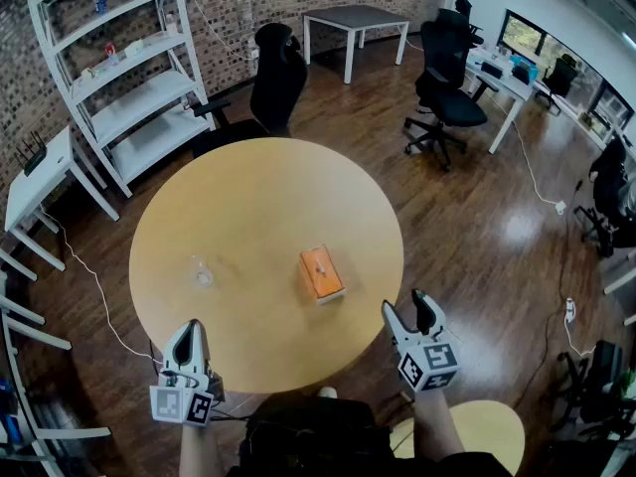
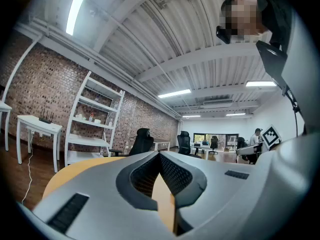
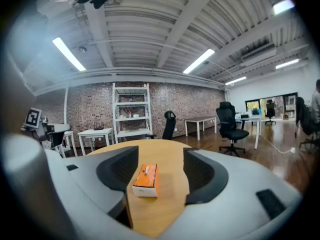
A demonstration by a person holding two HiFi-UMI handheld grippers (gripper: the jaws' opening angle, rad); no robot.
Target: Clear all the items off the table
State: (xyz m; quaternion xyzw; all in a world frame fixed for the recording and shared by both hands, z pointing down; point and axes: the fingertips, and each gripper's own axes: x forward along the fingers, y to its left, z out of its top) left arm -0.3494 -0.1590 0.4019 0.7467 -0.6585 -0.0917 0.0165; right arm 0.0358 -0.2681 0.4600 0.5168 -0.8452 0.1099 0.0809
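Right gripper: jaws moderately apart, nothing between the pads. The orange tissue box is seen ahead of them on the table, apart from both jaws. Left gripper: closed, empty. Risk noted: if closed early, the box (probably light) could be pushed forward or pinched at one corner and dropped.

On the table, a tissue box lies right of its middle and a glass lies left. Behind the table stands a chair, and behind it to the left a shelf.
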